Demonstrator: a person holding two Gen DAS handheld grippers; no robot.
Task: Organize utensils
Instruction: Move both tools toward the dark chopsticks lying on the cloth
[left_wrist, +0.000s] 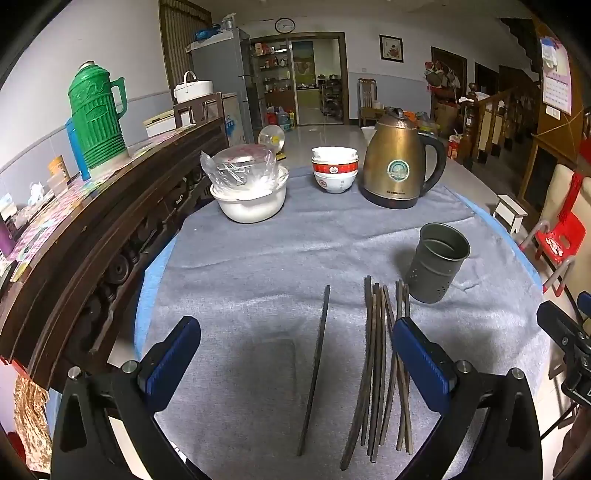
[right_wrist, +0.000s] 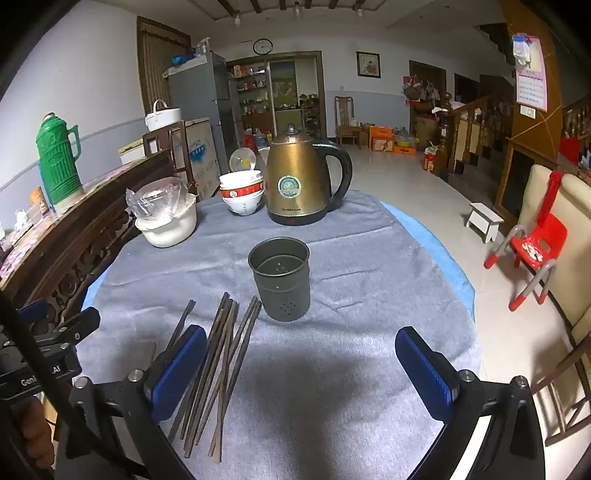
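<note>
Grey towel (left_wrist: 258, 258) covers the round table; task items lie on it. Dark chopsticks bundle (left_wrist: 380, 369) lies loose, roughly parallel, tips pointing toward the far side, w/ one single chopstick (left_wrist: 316, 369) apart to its left. Metal utensil holder (left_wrist: 437, 262) stands upright just beyond the bundle's far right end, empty inside as seen from the right wrist cam (right_wrist: 279, 277).

Left gripper (left_wrist: 295, 354) hovers above the towel, jaws spread wide, nothing between the blue pads; the single stick sits in the gap below, untouched, and the bundle lies by the right-hand pad. Right gripper (right_wrist: 301, 365) also spread wide, holding nothing; bundle (right_wrist: 218, 369) passes by its left pad, holder straight ahead.

Far side: brass-coloured kettle (left_wrist: 397, 166), stacked bowls (left_wrist: 334, 170), white pot (left_wrist: 251, 199) w/ plastic-wrapped dish on top. Green thermos (left_wrist: 98, 118) on the wooden sideboard at left.
</note>
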